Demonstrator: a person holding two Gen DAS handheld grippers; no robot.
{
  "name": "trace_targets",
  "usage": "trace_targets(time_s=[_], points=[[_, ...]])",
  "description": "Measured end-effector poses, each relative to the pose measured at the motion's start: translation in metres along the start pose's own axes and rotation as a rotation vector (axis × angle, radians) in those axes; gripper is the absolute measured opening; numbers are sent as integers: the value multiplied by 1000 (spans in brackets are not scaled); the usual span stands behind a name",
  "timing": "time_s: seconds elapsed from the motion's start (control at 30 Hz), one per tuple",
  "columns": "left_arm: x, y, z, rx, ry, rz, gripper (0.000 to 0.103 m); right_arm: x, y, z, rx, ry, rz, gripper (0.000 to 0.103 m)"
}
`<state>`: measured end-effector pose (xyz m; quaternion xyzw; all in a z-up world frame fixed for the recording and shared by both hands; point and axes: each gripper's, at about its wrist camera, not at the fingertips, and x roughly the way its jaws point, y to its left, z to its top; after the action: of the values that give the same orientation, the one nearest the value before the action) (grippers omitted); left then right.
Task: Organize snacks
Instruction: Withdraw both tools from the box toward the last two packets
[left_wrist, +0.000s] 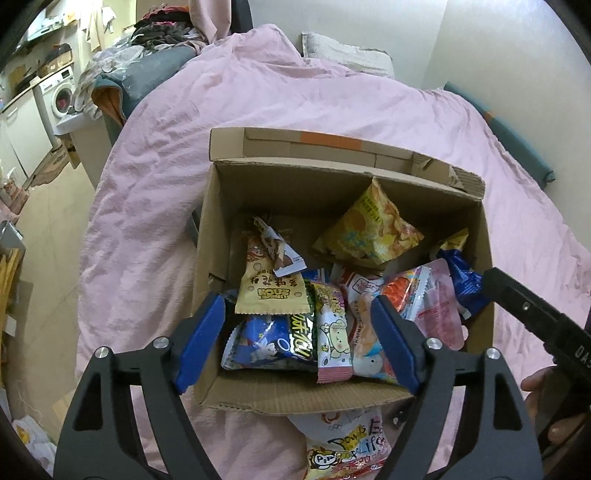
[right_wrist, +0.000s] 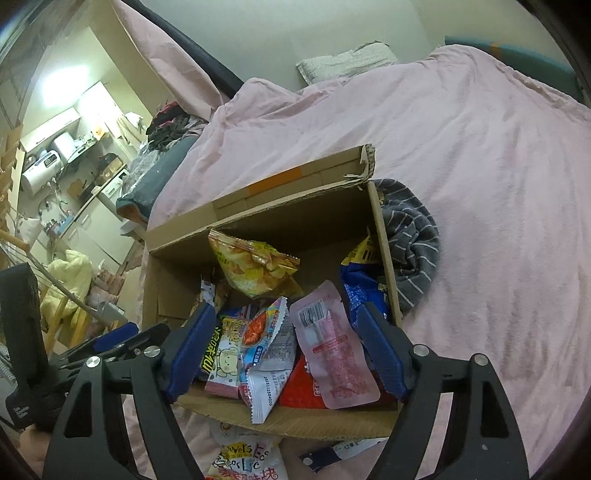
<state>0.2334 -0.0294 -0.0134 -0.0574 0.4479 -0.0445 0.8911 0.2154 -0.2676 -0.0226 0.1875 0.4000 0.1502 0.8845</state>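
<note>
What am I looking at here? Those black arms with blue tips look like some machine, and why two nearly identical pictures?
No machine: a person holds a two-finger tool in each hand. Each tool carries a wide-angle camera looking along its fingers, so you get one picture per hand. The left gripper and the right gripper both hang open over a cardboard box on a pink blanket. Neither holds anything. In the box lie snack packets, among them a yellow chip bag and a pink sachet. One more snack bag lies on the blanket in front of the box, and a striped grey cloth lies beside it.
</note>
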Motion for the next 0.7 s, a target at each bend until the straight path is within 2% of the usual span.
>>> trace_targets(time_s=[0.2, 0.27, 0.37, 0.53, 0.7], points=[[-12, 7, 1, -31, -47, -18, 79, -4, 4, -2, -23, -11, 10, 84], [-14, 9, 1, -42, -57, -17, 79, -9, 10, -3, -53, -30, 3, 91], [-18, 12, 1, -50, -66, -28, 83, -18, 15, -7, -73, -45, 6, 96], [-24, 12, -6, -42, -61, -46, 83, -30, 16, -15, -25, -33, 35, 97], [-36, 11, -13, -21, -75, -40, 84, -41, 17, -23, -10, -32, 16, 97]])
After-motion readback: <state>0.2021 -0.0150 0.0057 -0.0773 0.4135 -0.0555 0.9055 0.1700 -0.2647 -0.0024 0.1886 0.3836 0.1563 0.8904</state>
